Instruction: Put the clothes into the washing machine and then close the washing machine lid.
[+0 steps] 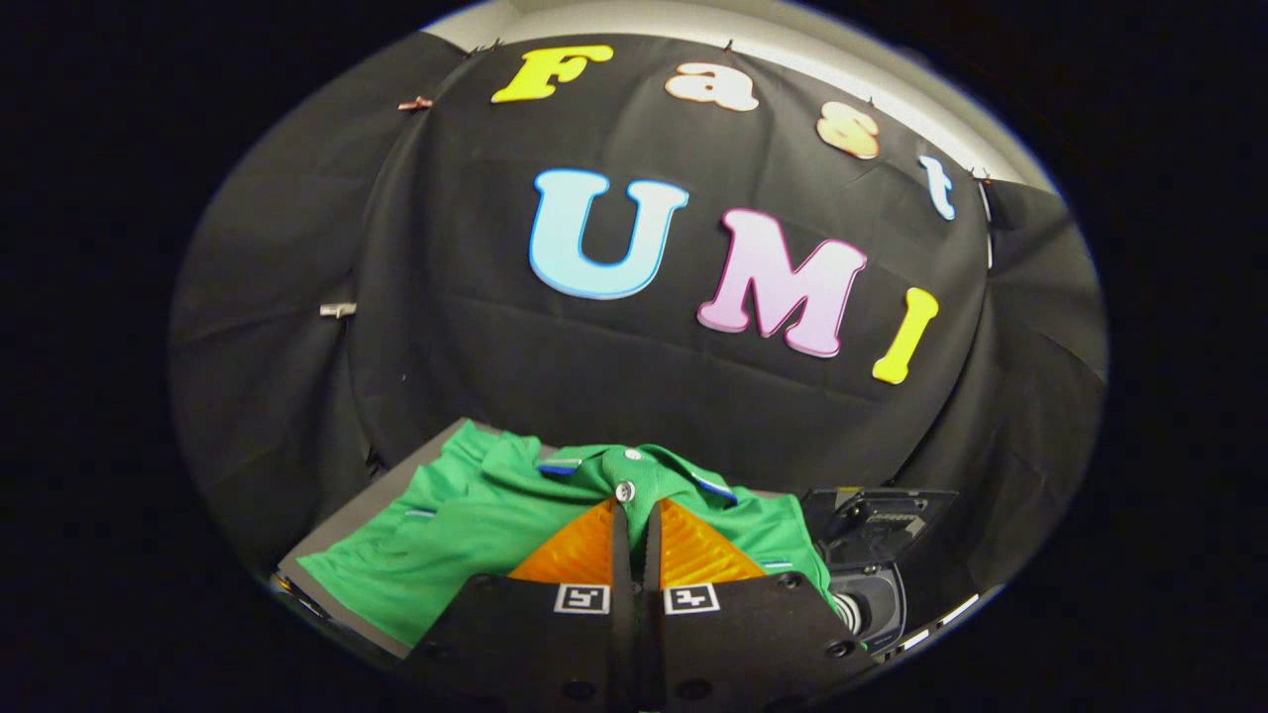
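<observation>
- Nearest the camera, the gripper [635, 510] is reaching forward, its two fingers drawn almost together with a thin strip of green fabric running in the narrow gap between them.
- Both fingers are pressing on that strip, so the claw is clenched, grasping the shirt at its button placket just below the collar.
- Spreading out beyond and to both sides of the fingers, the green shirt [466, 540] is lying mostly flat, with its larger part reaching left and a smaller part showing to the right of the fingers.
- Lying under the shirt, a grey table [342, 540] is showing as a bare strip along the shirt's left side and near edge.
- Sitting to the right of the shirt, just beside its right edge, the washing machine [872, 574] is appearing as a dark body; its lid [877, 515] is standing up at the far side, so the machine is open.
- Showing below the raised lid, the round drum opening [872, 604] is facing up, near the right finger.
- Sitting at the far end of the fingers, the shirt's collar [634, 460] is carrying thin blue and white stripes along its edges.
- Resting on the placket just ahead of the fingertips, a small pale button [624, 490] is catching the light, with a second button higher up on the collar.
</observation>
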### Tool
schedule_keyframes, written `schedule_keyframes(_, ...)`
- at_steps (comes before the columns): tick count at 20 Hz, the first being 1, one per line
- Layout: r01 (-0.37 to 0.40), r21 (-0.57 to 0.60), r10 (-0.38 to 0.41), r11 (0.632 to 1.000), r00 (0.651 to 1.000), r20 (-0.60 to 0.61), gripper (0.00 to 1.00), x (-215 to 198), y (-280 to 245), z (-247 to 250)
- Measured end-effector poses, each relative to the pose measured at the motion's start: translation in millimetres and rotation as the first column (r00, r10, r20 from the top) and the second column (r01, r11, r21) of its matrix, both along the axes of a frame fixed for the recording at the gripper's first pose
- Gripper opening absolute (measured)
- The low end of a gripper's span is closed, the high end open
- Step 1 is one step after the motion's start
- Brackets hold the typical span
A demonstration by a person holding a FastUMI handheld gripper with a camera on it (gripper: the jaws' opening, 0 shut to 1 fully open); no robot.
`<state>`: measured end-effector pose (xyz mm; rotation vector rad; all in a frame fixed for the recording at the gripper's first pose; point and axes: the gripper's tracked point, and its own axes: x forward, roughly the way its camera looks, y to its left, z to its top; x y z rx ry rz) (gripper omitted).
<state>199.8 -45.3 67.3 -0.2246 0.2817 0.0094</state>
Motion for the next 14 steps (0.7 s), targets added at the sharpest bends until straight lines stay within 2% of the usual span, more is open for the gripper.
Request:
schedule_keyframes(2,-0.006,0.019,0.007,1.0,1.0,-0.019,0.06,-1,4,-9)
schedule_keyframes(6,0.012,-0.038,-0.012,0.999,1.0,0.003,0.05,0,0,-7)
schedule_keyframes(8,0.017,-0.019,-0.018,1.0,1.0,-0.011,0.05,-1,0,-11)
schedule_keyframes(14,0.021,-0.027,-0.02,0.999,0.999,0.034,0.05,-4,-1,9)
